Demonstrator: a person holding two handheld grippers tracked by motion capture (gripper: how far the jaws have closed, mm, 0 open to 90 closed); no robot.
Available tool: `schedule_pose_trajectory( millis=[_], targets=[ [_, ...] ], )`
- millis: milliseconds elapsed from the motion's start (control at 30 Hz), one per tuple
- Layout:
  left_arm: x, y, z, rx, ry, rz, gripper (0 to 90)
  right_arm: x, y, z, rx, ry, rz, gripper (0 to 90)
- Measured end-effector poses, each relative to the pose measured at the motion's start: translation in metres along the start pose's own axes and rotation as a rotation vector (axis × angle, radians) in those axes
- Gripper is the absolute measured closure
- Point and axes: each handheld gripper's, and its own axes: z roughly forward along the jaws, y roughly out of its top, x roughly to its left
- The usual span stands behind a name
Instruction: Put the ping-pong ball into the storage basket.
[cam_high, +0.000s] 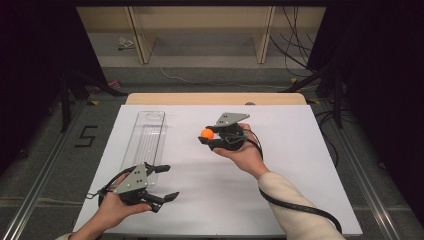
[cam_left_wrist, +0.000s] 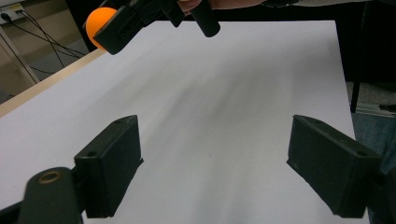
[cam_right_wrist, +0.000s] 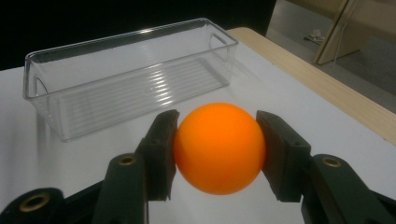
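An orange ball (cam_right_wrist: 219, 147) is pinched between the two black jaws of my right gripper (cam_high: 205, 136), which hangs above the middle of the white table and points left toward the tray. The same ball (cam_left_wrist: 98, 24) appears at the top left of the left gripper view, held off the surface. A long clear plastic tray (cam_high: 146, 136) lies empty on the table's left half; its near long wall (cam_right_wrist: 135, 88) faces the ball. My left gripper (cam_high: 167, 182) rests near the front left corner, just below the tray's near end, jaws wide apart with nothing between them.
The white sheet (cam_high: 295, 165) covers the table, with a strip of wooden edge (cam_high: 215, 98) at the back. A black cable (cam_high: 292, 205) trails from the right gripper along the forearm. Dark stands and floor cables flank the table on both sides.
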Motion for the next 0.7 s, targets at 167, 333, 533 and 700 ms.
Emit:
schedule_pose_trajectory(
  millis=[167, 333, 533, 700],
  targets=[
    [0.000, 0.000, 0.000, -0.001, -0.003, -0.002, 17.0, 0.001, 0.005, 0.003, -0.003, 0.004, -0.005, 51.5],
    [0.000, 0.000, 0.000, -0.001, -0.002, -0.001, 16.9, 0.003, 0.006, 0.005, 0.000, 0.009, -0.008, 51.5],
    [0.000, 0.000, 0.000, -0.001, -0.004, -0.002, 16.9, 0.004, 0.008, 0.009, 0.001, 0.013, -0.008, 51.5],
    [0.000, 0.000, 0.000, -0.001, -0.005, -0.001, 16.9, 0.005, 0.010, 0.012, 0.000, 0.018, -0.013, 51.5]
  ],
)
